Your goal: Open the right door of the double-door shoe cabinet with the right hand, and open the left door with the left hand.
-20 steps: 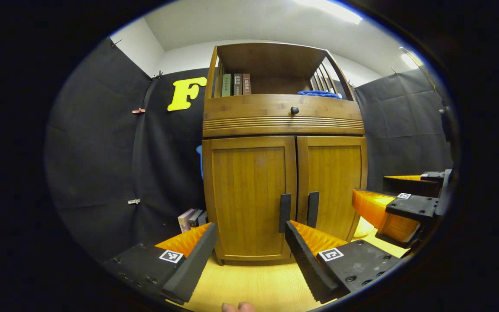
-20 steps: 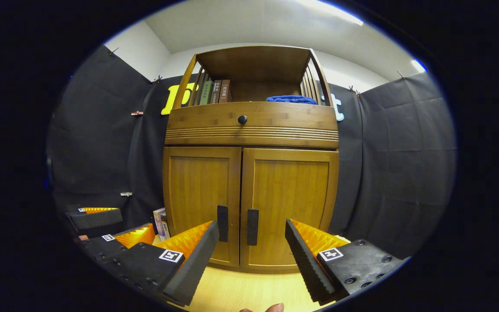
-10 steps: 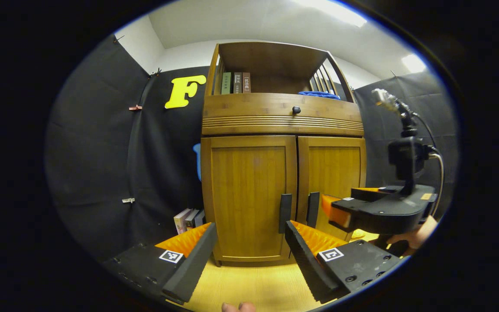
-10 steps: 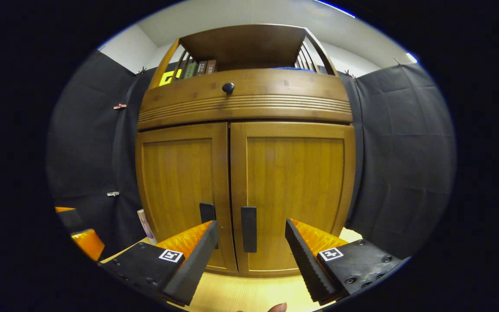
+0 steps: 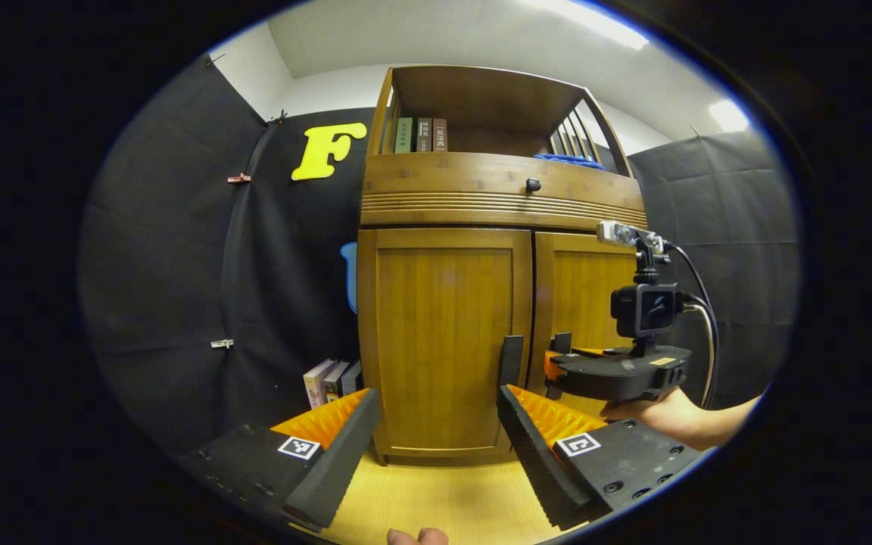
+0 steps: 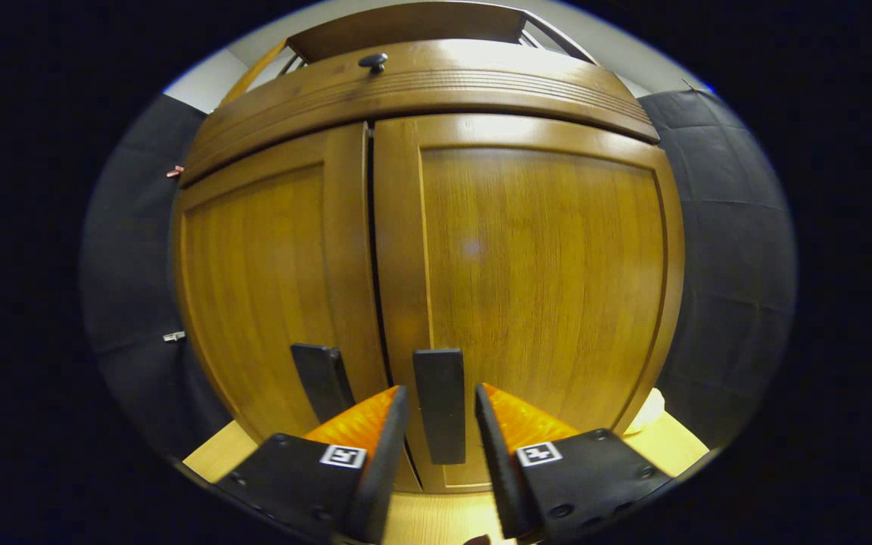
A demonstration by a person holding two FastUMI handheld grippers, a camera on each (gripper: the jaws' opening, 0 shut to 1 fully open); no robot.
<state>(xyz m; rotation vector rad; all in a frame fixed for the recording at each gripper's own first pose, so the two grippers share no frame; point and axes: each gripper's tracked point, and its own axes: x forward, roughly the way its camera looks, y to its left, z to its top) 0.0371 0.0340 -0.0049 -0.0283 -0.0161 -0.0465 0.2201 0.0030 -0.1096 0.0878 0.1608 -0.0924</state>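
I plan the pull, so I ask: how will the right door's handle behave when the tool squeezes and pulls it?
The handle looks like a stiff flat bar, so it likely won't bend. Its smooth faces may slip. The right door looks like solid wood, probably swinging heavily.

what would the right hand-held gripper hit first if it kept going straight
Probably the right door's handle, which stands between the right hand-held gripper fingers; whether they already touch it is unclear.

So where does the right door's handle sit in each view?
Left gripper view: the right door's handle shows right of centre, partly hidden by the right gripper.
Right gripper view: the handle stands low at centre, between the gripper's fingers, gaps either side.
Shared landmark: the drawer knob.
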